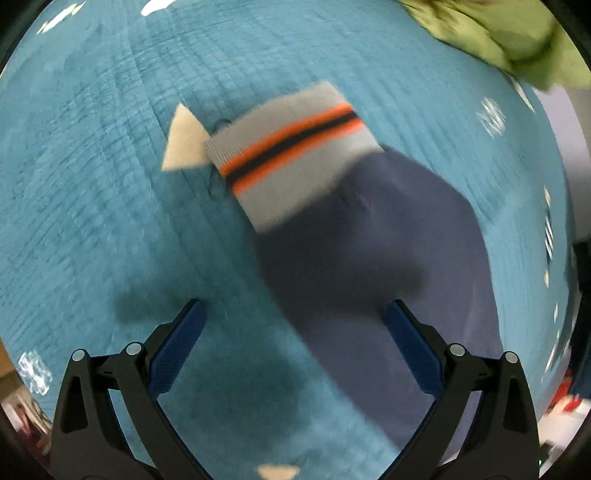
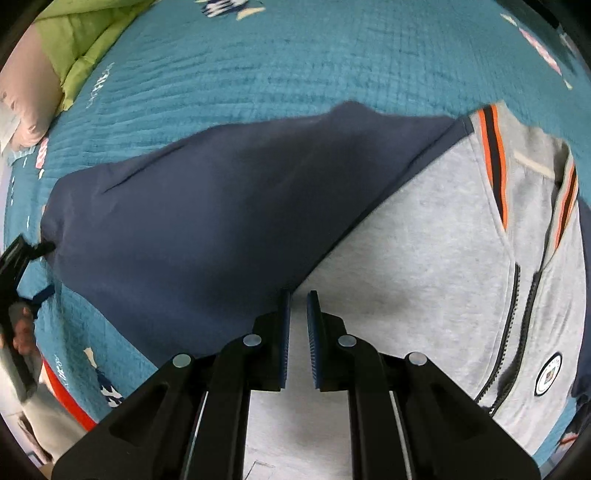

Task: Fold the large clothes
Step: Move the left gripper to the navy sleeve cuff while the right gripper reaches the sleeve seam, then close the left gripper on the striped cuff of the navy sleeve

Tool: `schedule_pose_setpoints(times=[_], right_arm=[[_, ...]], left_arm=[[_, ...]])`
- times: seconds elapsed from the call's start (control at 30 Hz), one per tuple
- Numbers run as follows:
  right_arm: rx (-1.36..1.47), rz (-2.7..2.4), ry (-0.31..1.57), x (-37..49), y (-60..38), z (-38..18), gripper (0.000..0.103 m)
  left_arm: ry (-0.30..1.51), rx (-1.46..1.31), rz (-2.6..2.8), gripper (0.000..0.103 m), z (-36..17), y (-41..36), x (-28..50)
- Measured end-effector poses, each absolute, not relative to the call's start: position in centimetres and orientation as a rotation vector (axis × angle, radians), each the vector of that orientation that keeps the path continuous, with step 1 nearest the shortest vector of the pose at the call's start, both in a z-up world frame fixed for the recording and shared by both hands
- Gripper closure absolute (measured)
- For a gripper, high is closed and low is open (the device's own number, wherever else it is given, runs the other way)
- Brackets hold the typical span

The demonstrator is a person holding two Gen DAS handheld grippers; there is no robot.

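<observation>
A jacket lies spread on a teal quilt (image 1: 92, 192); it has a grey body (image 2: 424, 258) and navy sleeves. In the left wrist view, one navy sleeve (image 1: 369, 266) runs up to a grey cuff (image 1: 291, 155) with orange and black stripes. My left gripper (image 1: 295, 314) hangs open just above that sleeve, with nothing between its blue pads. The picture is blurred by motion. My right gripper (image 2: 298, 295) points down where the navy sleeve (image 2: 203, 206) meets the grey body. Its pads are almost together, pinching grey fabric. The zip (image 2: 517, 314) and a round badge (image 2: 548, 373) lie to its right.
A green cloth (image 1: 498, 33) is bunched at the quilt's far edge, and it also shows in the right wrist view as a green cloth (image 2: 85, 40) beside a pink pillow (image 2: 26, 99). A person's hand (image 2: 20, 332) holds a black frame at that view's left edge.
</observation>
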State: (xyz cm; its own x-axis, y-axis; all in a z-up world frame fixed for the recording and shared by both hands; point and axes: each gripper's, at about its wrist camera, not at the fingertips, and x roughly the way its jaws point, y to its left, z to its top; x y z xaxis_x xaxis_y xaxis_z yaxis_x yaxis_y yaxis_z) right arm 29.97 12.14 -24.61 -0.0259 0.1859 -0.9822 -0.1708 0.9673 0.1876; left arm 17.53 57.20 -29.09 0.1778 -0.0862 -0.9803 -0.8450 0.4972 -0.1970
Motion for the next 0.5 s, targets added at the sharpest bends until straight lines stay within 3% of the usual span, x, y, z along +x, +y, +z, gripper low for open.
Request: schedule_pose_setpoints(times=[0.23, 0.33, 0.4, 0.47, 0.5], right_arm=[[0.013, 0.298, 1.593, 30.4, 12.8, -25.3, 0.094], [0.021, 0.284, 1.595, 30.8, 13.2, -26.3, 0.097], [0.028, 0.288, 1.593, 30.9, 13.3, -26.3, 0.097], [0.041, 0.297, 1.596, 31.0, 13.2, -26.4, 0.097], [0.049, 0.301, 1.596, 30.8, 12.5, -26.4, 0.097]], left_arm=[[1.209, -1.048, 0.762, 0.006, -28.7, 59.4, 18.3], [1.248, -0.966, 0.811, 0.031, -27.7, 59.8, 17.5], [1.192, -0.937, 0.743, 0.068, -26.5, 59.4, 17.9], [1.201, -0.963, 0.717, 0.067, -26.7, 59.8, 18.4], [1.22, -0.983, 0.717, 0.062, -27.4, 60.4, 18.8]])
